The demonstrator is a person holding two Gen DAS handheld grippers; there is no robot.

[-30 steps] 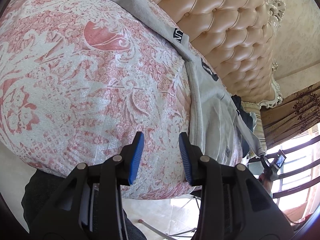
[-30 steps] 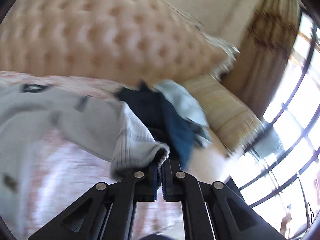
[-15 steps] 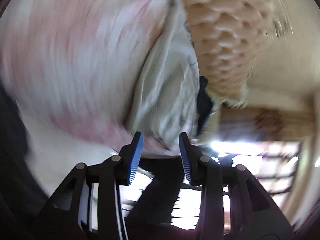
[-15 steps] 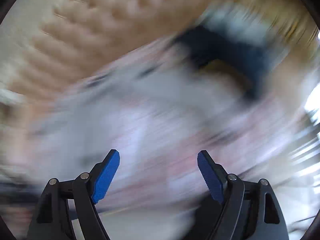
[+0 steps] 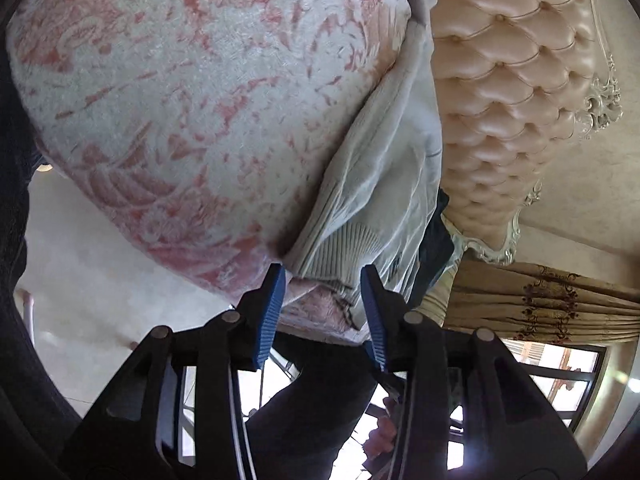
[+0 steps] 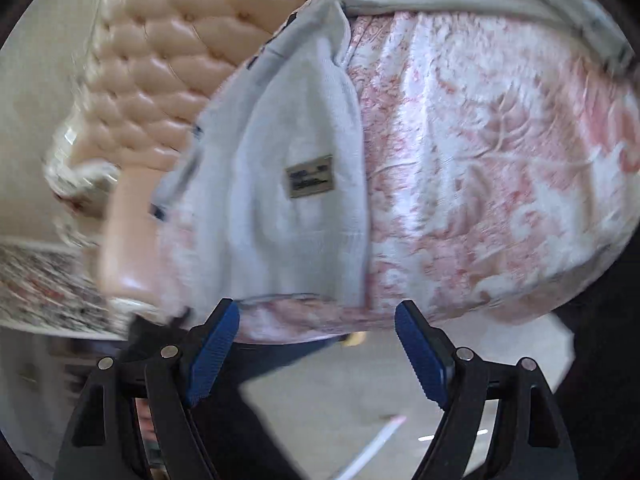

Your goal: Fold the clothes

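1. Left gripper: jaws partly open with nothing pinched. They sit either side of the ribbed hem of the pale grey sweater, right at the near edge of the bed. Looks to me like it's lining up to grab that hem, so the next move would be closing on the rib without catching the pink floral cover underneath.
2. The sweater is stretched along the far side of the bed, next to the tufted headboard. One part with a small patch is turned in over the body in the right wrist view, so it could be mid-fold or just laid out.
3. Right gripper: jaws wide open and empty, hovering off the bed edge below the sweater's hem.
4. Containers: none that I can see. There's just a dark garment past the sweater.
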